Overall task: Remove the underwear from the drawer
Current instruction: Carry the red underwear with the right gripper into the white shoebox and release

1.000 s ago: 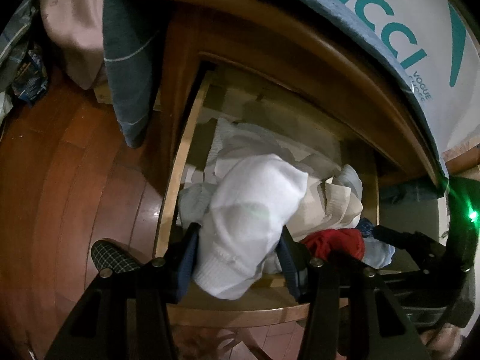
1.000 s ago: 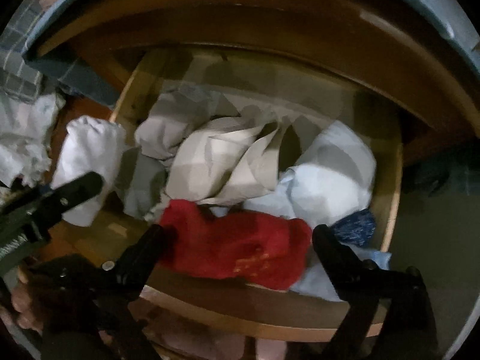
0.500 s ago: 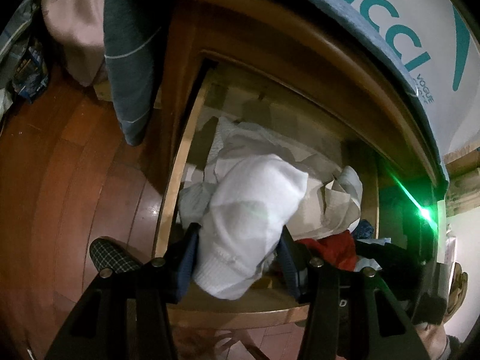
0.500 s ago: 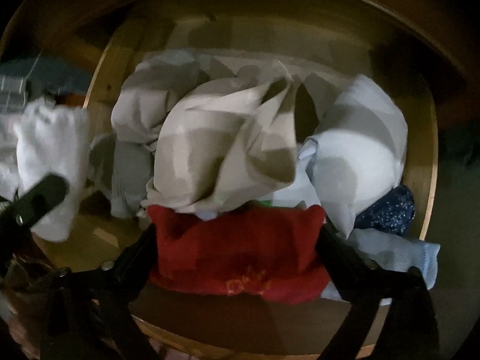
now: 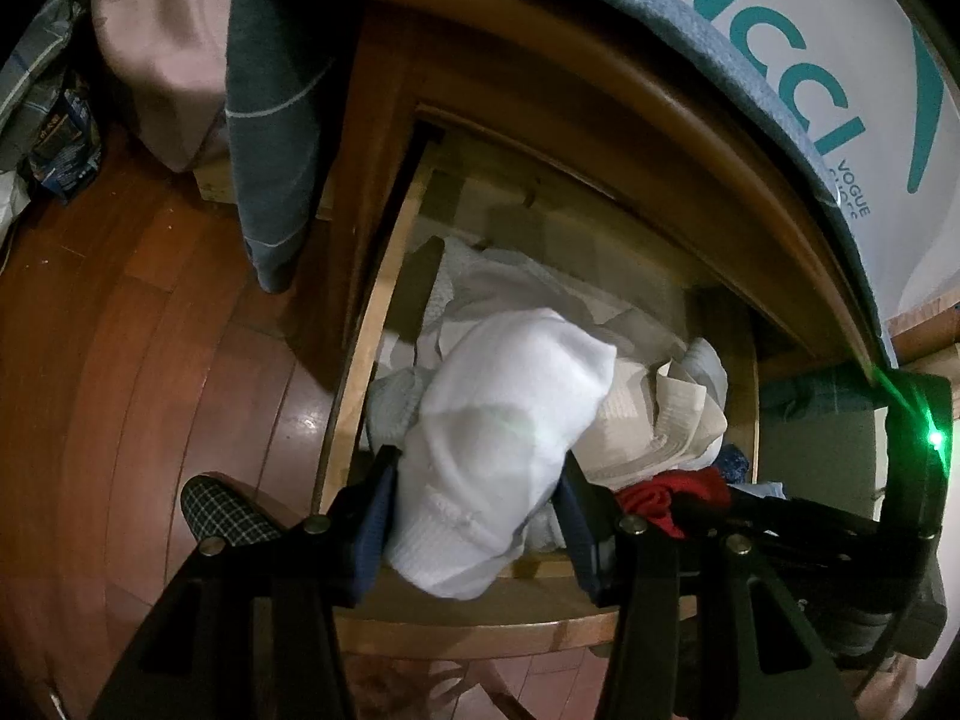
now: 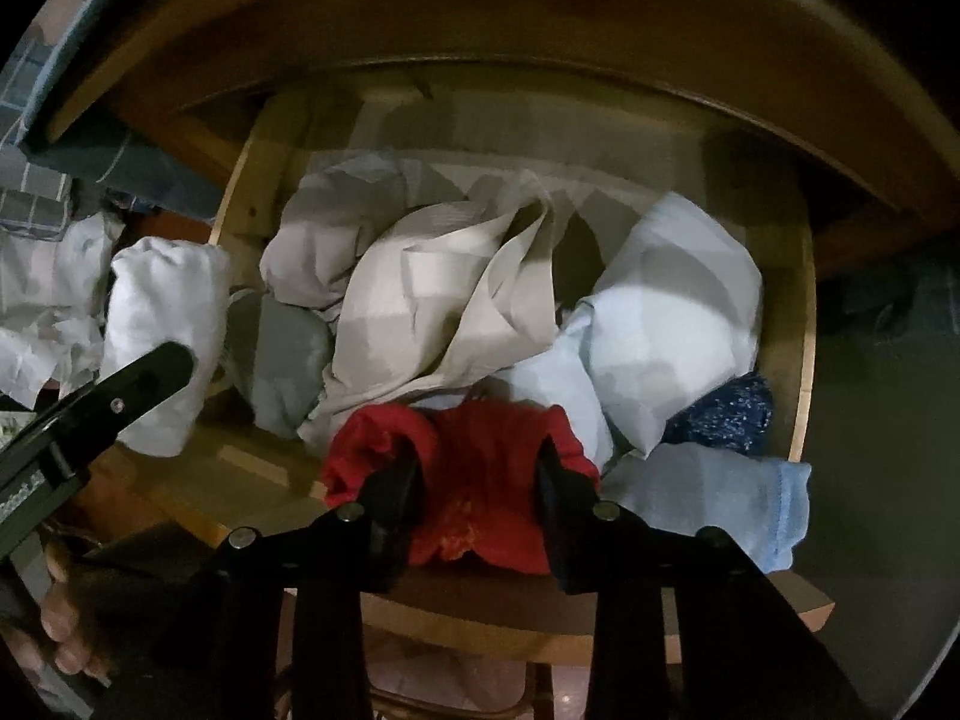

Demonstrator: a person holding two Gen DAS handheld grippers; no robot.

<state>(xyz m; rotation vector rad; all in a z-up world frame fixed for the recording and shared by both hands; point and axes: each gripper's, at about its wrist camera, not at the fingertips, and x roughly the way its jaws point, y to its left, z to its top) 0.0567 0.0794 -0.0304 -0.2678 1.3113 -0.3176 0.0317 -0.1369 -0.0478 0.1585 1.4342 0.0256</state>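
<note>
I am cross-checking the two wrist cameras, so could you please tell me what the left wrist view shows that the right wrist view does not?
Only the left wrist view shows the wood floor, a checked slipper, a pink cloth and the green light.

Only the right wrist view shows the speckled navy piece clearly, the pale blue garment and the right claw, which has just been closing and now pinches the red underwear.

Both show the open drawer, the beige garment, the red underwear, and the white garment in the left claw.
</note>
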